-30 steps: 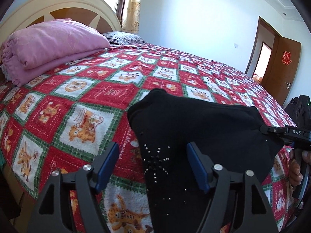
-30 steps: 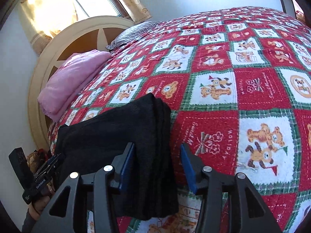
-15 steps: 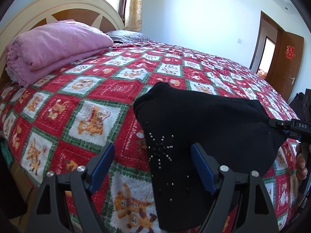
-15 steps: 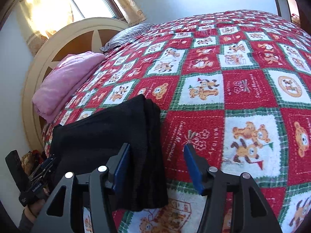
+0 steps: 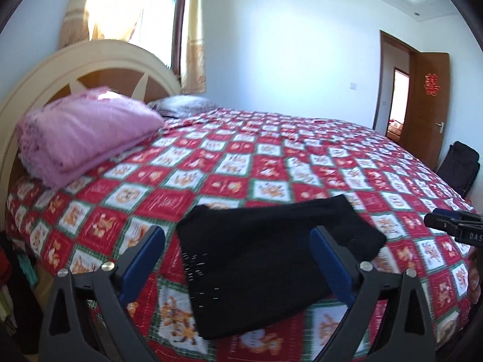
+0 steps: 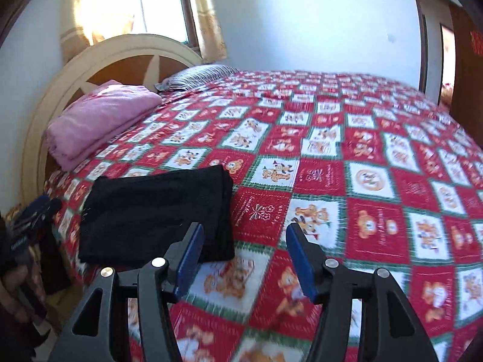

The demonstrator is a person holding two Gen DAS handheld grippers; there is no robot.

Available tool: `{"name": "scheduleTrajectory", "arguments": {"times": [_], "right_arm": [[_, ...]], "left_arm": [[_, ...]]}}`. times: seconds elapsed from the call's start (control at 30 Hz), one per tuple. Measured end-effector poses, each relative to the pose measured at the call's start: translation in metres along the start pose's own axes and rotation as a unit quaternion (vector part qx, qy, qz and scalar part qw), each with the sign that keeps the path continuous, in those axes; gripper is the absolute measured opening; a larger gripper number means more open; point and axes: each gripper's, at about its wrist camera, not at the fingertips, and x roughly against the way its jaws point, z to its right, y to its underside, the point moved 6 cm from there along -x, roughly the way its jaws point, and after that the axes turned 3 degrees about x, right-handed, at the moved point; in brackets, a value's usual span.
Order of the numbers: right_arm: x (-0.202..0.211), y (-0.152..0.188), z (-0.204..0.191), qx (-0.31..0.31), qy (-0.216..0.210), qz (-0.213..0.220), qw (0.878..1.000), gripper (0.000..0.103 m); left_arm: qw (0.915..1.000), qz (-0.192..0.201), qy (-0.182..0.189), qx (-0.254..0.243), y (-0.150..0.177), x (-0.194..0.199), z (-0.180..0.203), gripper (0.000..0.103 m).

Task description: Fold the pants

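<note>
The black pants (image 5: 256,256) lie folded in a flat rectangle on the red patterned bedspread (image 5: 271,163), near the bed's front edge. My left gripper (image 5: 237,235) hovers above and behind them with its jaws opening wide; the blue pads touch nothing. In the right wrist view the pants (image 6: 157,211) lie left of my right gripper (image 6: 244,230), which is open over bare bedspread. The right gripper's tip (image 5: 452,226) shows at the right edge of the left wrist view. The left gripper (image 6: 33,214) shows at the left edge of the right wrist view.
A folded pink blanket (image 5: 84,132) and a striped pillow (image 6: 199,77) rest by the cream headboard (image 5: 90,57). A brown door (image 5: 428,102) stands open at the far right, with a black bag (image 5: 459,166) on the floor beside the bed.
Both grippers have risen and drawn back from the pants, which now lie farther off on the bed. The left jaws have spread wider. The right gripper has shifted right, off the pants.
</note>
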Motion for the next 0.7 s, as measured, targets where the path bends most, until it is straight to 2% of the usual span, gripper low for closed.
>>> {"name": "scheduleTrajectory", "arguments": {"times": [0.13, 0.2, 0.33, 0.7], "right_arm": [[0.033, -0.003, -0.005, 0.013, 0.009, 0.026, 1.0, 0.061], [0.047, -0.006, -0.009, 0.021, 0.01, 0.036, 0.999, 0.066], [0.069, -0.012, -0.013, 0.028, 0.011, 0.061, 0.998, 0.066], [0.087, -0.012, -0.04, 0.056, 0.003, 0.075, 0.996, 0.067]], "left_arm": [[0.9998, 0.014, 0.009, -0.004, -0.009, 0.016, 0.015, 0.1], [0.9997, 0.02, 0.015, -0.004, -0.014, 0.025, 0.02, 0.101], [0.9992, 0.035, 0.017, -0.007, -0.021, 0.037, 0.025, 0.103], [0.999, 0.042, 0.016, -0.004, -0.025, 0.043, 0.025, 0.103]]}}
